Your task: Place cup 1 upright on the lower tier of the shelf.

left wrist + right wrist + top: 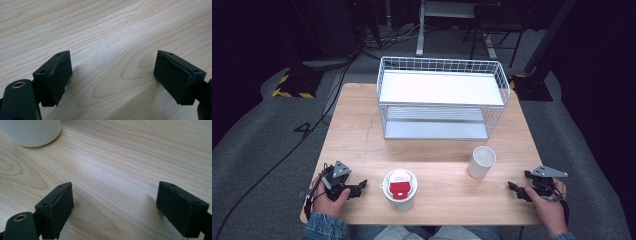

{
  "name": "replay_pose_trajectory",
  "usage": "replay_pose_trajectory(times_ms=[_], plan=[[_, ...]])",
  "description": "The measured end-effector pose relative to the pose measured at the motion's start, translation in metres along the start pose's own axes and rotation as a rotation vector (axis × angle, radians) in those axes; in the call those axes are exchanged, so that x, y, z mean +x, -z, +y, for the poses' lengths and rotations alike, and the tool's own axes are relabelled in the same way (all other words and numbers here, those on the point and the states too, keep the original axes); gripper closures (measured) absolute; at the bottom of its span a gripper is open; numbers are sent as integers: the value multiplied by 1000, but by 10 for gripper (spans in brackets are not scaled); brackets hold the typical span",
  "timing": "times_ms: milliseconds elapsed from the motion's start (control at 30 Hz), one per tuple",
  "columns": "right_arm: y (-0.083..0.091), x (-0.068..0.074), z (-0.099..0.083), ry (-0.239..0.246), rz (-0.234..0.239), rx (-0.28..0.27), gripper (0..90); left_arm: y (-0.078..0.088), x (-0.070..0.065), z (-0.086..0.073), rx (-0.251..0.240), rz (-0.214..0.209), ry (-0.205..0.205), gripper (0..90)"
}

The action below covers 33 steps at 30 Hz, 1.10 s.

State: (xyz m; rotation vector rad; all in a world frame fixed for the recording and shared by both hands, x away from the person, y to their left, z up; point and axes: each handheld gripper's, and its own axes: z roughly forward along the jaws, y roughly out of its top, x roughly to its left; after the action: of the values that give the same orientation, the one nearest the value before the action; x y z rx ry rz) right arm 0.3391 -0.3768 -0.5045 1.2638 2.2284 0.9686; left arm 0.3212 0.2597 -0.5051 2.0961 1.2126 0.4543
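Beside the lidded cup (400, 190), left gripper (360, 187) empty, jaws wide; right gripper (515, 189) likewise.

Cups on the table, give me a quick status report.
Left gripper open, beside lidded cup, not touching. Right gripper open, empty, short of white cup. Both cups upright; wire rack behind, nothing between.

Two black hand-held grippers, denim sleeves

The left gripper (361, 185) and right gripper (512, 187) are matt black, each topped by a grey three-cornered plate. Their jaws end in blocky black pads (57, 75) with small screw holes along the top edges. A brass-ringed hole sits at seven o'clock in each gripper view. The person wears blue denim sleeves (323, 227) and a dark wrist strap (566, 209).
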Motion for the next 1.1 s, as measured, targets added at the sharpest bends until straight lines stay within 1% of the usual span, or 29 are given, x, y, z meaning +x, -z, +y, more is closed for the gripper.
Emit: replay_pose_trajectory(times_ms=[367, 433, 500, 533, 567, 633, 700, 733, 767, 800, 867, 900, 933, 1033, 1067, 1100], plan=[[0, 0, 0, 0, -1, 1, 145, 0, 0, 0, -1, 1, -2, 158], [0, 0, 0, -5, -3, 2, 144, 0, 0, 0, -1, 0, -2, 158], [1, 2, 0, -19, -17, -2, 157, 0, 0, 0, -1, 0, -2, 158], [1, 5, 0, -33, -15, -9, 163, 0, 0, 0, 0, 0, -2, 158], [1, 5, 0, -33, -15, -9, 163, 0, 0, 0, 0, 0, -2, 158], [4, 8, 2, -29, -1, -14, 163, 0, 0, 0, -1, 1, -2, 158], [7, 13, 6, -18, 4, -33, 164, 0, 0, 0, 0, 0, -2, 158], [11, 18, 10, -8, 11, -54, 164, 0, 0, 0, 0, 1, -2, 158], [11, 18, 10, -8, 11, -54, 164, 0, 0, 0, 0, 0, -2, 158], [13, 24, 14, 0, 19, -72, 163, 0, 0, 0, 0, 0, -2, 158], [15, 30, 17, -2, 28, -84, 163, 0, 0, 0, 1, 1, -2, 158], [15, 30, 17, -2, 28, -84, 163, 0, 0, 0, 1, 1, -2, 154], [16, 33, 19, -3, 33, -92, 163, 0, 1, 1, 3, 2, -6, 154], [20, 41, 23, -7, 45, -121, 164, -2, 0, 3, 5, 1, 1, 147], [23, 47, 27, -21, 52, -143, 164, -3, 1, 4, 4, 3, -1, 145], [23, 47, 27, -21, 52, -143, 164, -3, 1, 4, 4, 3, -1, 145]])
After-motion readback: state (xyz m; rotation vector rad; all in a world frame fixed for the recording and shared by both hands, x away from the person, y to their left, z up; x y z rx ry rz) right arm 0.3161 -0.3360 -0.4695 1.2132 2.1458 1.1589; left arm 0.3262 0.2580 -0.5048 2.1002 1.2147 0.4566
